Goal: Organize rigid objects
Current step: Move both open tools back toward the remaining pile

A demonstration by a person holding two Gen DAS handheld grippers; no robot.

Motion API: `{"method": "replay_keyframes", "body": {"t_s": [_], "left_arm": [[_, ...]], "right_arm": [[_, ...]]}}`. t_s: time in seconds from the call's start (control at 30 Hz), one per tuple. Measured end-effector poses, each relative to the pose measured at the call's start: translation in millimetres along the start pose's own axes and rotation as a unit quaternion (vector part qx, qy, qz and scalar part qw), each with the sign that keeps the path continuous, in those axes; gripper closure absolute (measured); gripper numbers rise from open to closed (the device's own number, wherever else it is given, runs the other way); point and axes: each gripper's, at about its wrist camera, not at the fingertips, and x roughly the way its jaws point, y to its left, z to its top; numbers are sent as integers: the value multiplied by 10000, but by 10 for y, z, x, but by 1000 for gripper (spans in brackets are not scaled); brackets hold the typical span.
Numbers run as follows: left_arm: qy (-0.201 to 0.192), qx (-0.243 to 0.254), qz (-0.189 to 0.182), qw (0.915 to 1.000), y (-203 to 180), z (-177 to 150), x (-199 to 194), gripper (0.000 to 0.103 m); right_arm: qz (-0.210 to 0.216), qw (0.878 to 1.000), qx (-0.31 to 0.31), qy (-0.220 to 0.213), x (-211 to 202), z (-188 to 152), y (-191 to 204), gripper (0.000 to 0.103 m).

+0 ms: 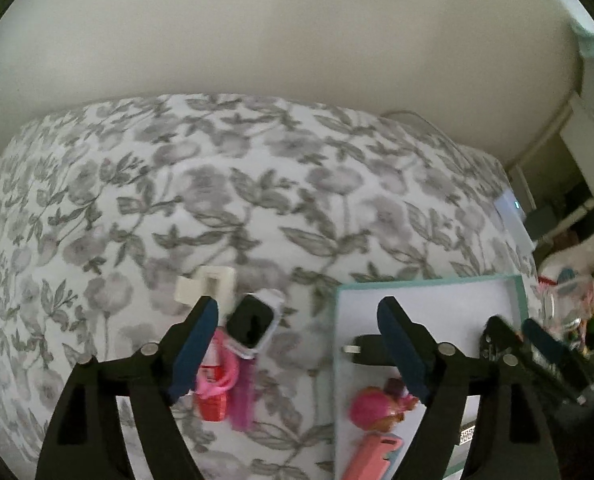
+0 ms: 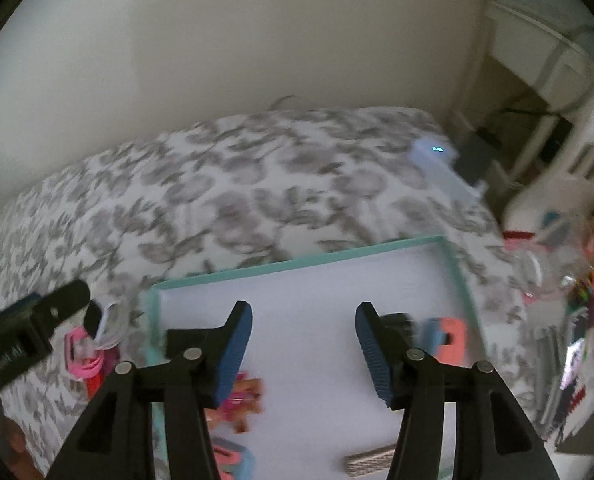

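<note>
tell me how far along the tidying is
Partly done. Already in the teal-rimmed tray: a black plug, a pink doll toy and a pink comb. In hand: nothing; the left tongs and right tongs are both open and empty. Left on the floral bedspread: the smartwatch, white clip and the pink and red pile.

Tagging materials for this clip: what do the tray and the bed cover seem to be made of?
Tray: probably cardboard or thin plastic, judging by its matte white floor and thin, straight teal rim; blur leaves it open.
Bed cover: woven fabric, matte, with a grey floral print and a soft surface.
</note>
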Motion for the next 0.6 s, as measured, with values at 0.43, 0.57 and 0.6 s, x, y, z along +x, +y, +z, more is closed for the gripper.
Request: {"method": "replay_keyframes", "body": {"t_s": [0.43,0.57,0.6], "left_arm": [[19,-1102,909,9897,1240,-75,-91,4],[90,-1291,1001,9865,1471,-156,-148,4],[101,-1296,1020,9863,1503,-171,-156,4]], "right_arm": [[601,9937,-942,91,100,-175,994,31],[837,9898,-1137,185,138,-258,1236,31],[895,9889,-1170,208,150,-275,1282,31]]}}
